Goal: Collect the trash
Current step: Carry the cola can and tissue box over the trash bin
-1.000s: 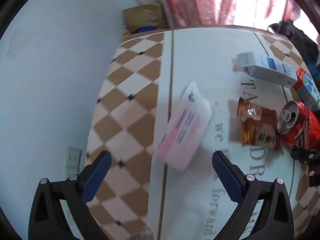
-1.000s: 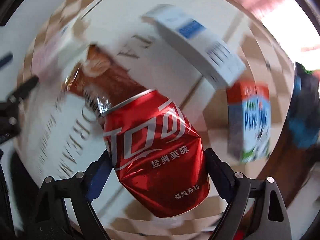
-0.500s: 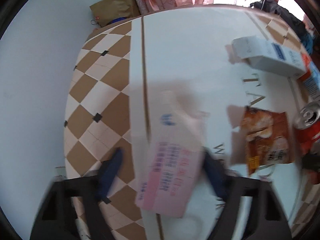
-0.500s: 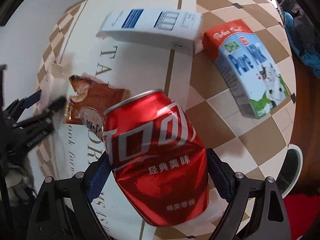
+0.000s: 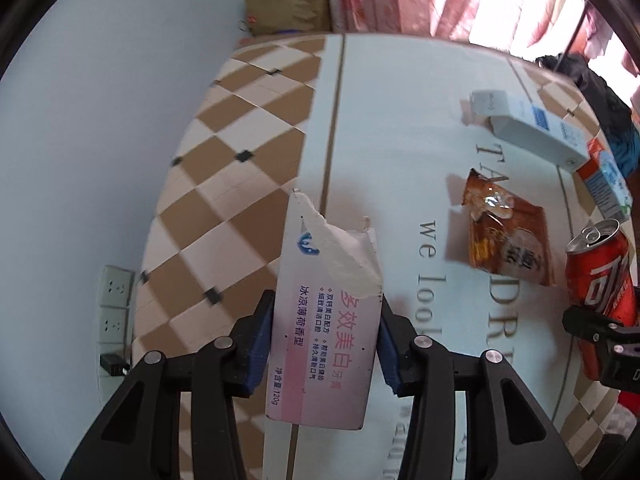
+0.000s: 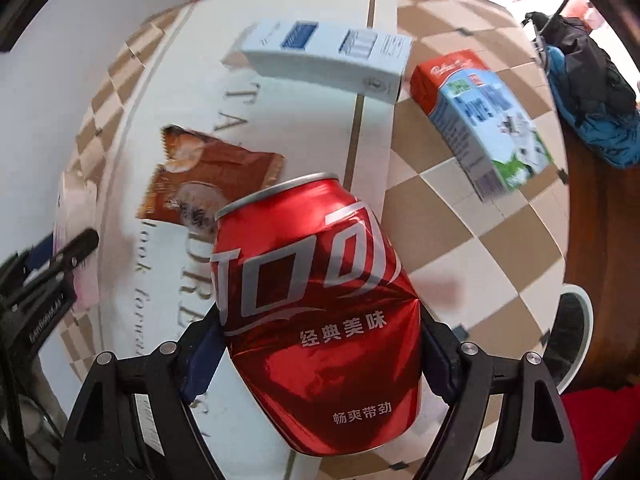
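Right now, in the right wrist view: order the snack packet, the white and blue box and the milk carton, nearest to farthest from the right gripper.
1. Snack packet, ahead and to the left, its near corner hidden behind the red can held in the right gripper.
2. Milk carton, ahead and to the right, on the checked border.
3. White and blue box, straight ahead at the far side.

The can [image 6: 320, 312] was red with white lettering; the torn box [image 5: 326, 320] white fading to pink; the wrapper [image 5: 508, 232] brown; the tablecloth [image 5: 248, 184] checked tan and cream; the carton [image 6: 484, 120] blue, red-topped.
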A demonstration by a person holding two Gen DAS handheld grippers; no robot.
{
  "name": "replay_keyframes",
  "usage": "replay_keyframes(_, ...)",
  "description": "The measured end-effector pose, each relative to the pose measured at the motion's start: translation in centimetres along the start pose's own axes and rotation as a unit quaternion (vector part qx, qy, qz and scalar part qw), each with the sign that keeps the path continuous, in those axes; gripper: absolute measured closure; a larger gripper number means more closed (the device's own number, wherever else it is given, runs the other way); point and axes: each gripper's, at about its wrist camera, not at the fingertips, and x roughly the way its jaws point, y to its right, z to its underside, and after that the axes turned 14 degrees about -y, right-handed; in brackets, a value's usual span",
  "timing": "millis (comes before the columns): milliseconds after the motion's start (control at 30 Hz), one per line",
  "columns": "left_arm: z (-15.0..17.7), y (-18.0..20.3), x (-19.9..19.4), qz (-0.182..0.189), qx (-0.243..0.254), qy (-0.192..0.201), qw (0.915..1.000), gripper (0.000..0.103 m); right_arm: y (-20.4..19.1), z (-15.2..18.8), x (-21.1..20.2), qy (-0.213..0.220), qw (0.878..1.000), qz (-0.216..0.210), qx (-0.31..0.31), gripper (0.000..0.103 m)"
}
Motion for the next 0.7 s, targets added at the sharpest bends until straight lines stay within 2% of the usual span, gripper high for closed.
replay_keyframes(100,1.8,-0.3,-2.4,0.006,-0.014,0.025,0.9996,0.061,0.8,2.4,-2.1,0.036,0.999,-0.021,0.017,0.018)
replay_keyframes(167,1.5,-0.1,-3.3,0.005,-0.018,0.042,0.9989,0.061,0.9,3.7,-3.5,0.060,0.997,-0.033,0.027,0.018)
replay_keyframes(233,2.6,-0.4,-5.1,0.009,-0.023,0.065,0.9976,0.061,1.3,5.0,-5.3,0.085,0.995,-0.047,0.037,0.018)
replay_keyframes(400,4.8,-0.4,-10.3,0.038,-0.027,0.115,0.9923,0.061,1.7,7.7,-10.3,0.143,0.985,-0.082,0.046,0.018)
replay_keyframes(533,7.1,1.7,-15.1,0.063,-0.010,0.154,0.9860,0.061,3.3,11.0,-13.7,0.185,0.975,-0.108,0.061,0.018)
replay_keyframes(700,8.9,6.8,-20.0,0.106,0.025,0.191,0.9755,0.061,8.3,16.0,-17.3,0.225,0.963,-0.119,0.095,0.018)
